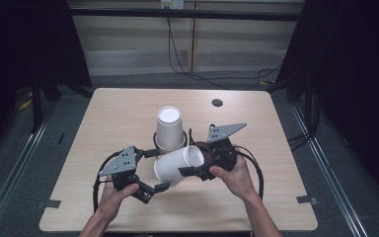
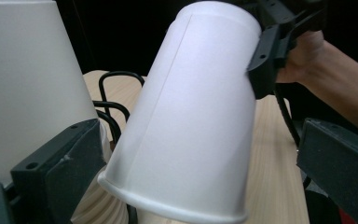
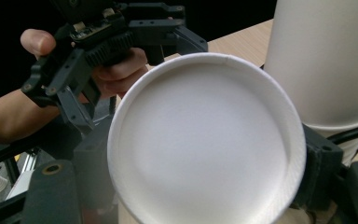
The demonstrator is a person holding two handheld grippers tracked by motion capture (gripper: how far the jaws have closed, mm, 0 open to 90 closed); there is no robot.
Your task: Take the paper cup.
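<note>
Cups dominate the middle of the wooden table (image 1: pixel 256 197), where a person works with a hand-held gripper in each fist. The tilted paper cup (image 1: pixel 177 165) lies nearly on its side above the tabletop, closed base toward seven o'clock and its other end toward two o'clock, carried by the right gripper (image 1: pixel 197 170), whose jaws clench the cup wall near that end; in the right gripper view the cup's round white end (image 3: pixel 205 144) sits squarely between the two black jaws, which press on its sides. The left gripper (image 1: pixel 153 190) waits at the cup's base with jaws spread wide and free of it; in the left gripper view the cup wall (image 2: pixel 196 121) passes between the jaws with a gap on either side, a sign that this hand has let go so the other can carry the load alone. Just beyond, at twelve o'clock from the held cup, an upside-down cup stack (image 1: pixel 170 129) stands on the table, apparently the destination: the tilt likely lines the cup up for slipping over that stack.
</note>
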